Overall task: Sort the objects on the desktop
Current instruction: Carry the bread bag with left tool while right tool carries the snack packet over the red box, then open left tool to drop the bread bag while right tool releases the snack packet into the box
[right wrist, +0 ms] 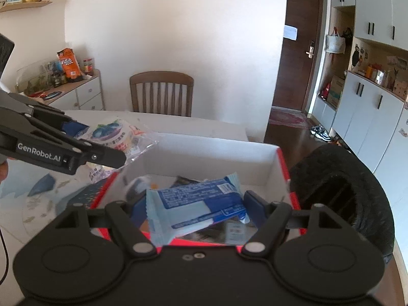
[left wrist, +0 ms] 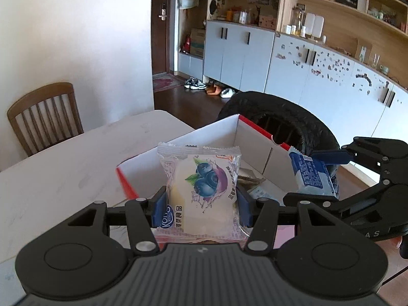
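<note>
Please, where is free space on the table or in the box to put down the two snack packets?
Free: the bare tabletop between the wooden chair and the box's left wall, and the box's far half along its white back wall. Crowded: the near box floor, littered with wrappers, and its right side, close against the black round seat.

Two grippers are in view: the left gripper (left wrist: 201, 204) and the right gripper (right wrist: 196, 209). Each carries one snack packet, so two held packets: one blueberry packet (left wrist: 201, 186) and one blue-and-white packet (right wrist: 199, 204). One open box (right wrist: 211, 153) with red edges stands at the table's (left wrist: 63, 173) far right corner; further wrappers lie inside it, their number unclear. One wooden chair (right wrist: 161, 93) stands at the table's far edge. One black padded seat (right wrist: 341, 199) is beside the box.
</note>
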